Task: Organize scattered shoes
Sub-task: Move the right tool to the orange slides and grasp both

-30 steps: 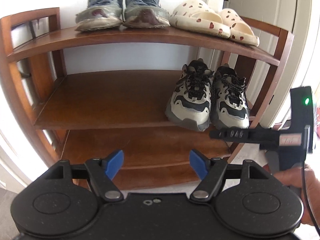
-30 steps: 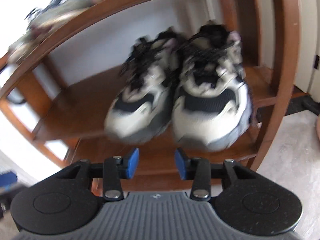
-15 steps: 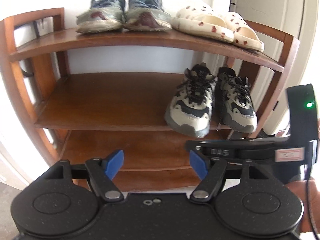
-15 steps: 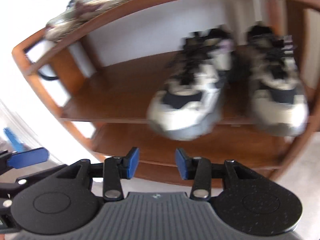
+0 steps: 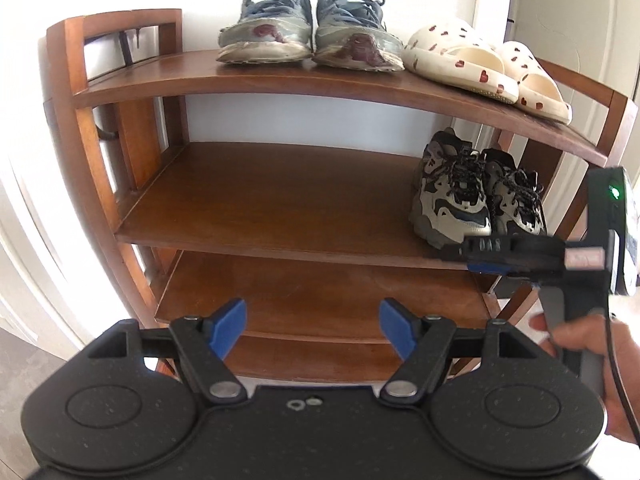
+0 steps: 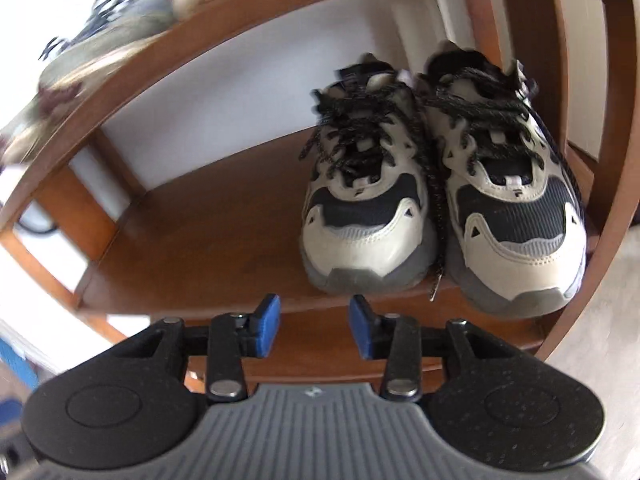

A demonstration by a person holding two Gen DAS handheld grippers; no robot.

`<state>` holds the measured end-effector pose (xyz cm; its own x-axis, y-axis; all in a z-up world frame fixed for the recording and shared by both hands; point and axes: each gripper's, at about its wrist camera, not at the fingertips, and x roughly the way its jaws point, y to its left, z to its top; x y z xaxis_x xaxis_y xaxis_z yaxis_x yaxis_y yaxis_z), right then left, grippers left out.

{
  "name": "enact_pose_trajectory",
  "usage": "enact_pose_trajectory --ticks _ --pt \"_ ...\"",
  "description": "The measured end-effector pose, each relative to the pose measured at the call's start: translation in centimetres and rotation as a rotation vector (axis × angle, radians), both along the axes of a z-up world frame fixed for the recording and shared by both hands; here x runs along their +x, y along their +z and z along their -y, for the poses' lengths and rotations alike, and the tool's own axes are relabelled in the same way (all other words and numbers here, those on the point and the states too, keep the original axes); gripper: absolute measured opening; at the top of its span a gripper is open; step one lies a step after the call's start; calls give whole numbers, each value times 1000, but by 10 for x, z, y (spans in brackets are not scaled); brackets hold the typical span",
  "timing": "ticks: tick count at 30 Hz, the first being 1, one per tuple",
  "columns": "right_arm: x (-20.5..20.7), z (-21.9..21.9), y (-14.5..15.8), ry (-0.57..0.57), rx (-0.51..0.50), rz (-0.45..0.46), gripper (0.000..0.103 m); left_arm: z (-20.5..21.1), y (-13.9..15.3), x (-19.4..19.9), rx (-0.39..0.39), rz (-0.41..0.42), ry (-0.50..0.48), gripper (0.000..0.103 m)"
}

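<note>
A wooden shoe rack (image 5: 280, 204) has three shelves. A pair of beige and black sneakers (image 5: 476, 196) stands at the right of the middle shelf, close up in the right wrist view (image 6: 440, 208). Worn grey sneakers (image 5: 308, 28) and cream heart-print slides (image 5: 484, 64) sit on the top shelf. My left gripper (image 5: 312, 326) is open and empty in front of the bottom shelf. My right gripper (image 6: 312, 330) is open and empty, just in front of the middle shelf edge, left of the sneakers' toes. It also shows in the left wrist view (image 5: 520, 252), held by a hand.
A white wall is behind the rack. A white door or panel (image 5: 568, 20) stands at the right. Light floor (image 6: 600, 340) lies beside the rack's right post. The left of the middle shelf (image 5: 260, 192) is bare wood.
The left gripper has drifted left, so the rack sits further right in view. The right gripper swung left, then back toward the beige sneakers. Both stay open and empty.
</note>
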<state>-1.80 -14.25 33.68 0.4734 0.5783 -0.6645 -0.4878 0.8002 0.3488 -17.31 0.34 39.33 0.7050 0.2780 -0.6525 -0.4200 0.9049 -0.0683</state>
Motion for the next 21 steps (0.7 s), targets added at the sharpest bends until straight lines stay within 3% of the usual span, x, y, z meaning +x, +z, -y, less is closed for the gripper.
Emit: enact_pose_trajectory --ticks 3,7,13,17,21 --pt "-35 -8 -1 93 -31 -19 56 -15 -14 -20 -14 -6 21 74" --pt "-85 -30 -29 153 -105 -57 56 -41 -32 -55 -23 -27 59 74" --pt "-188 -101 -106 204 -202 -216 56 -120 -74 -163 -43 -103 138 74" --pt "-280 -180 -164 292 -237 -336 56 -182 -102 -245 -56 -179 208 74" --pt "-380 -294 -229 390 -241 -489 56 -255 -124 -345 -25 -253 302 74"
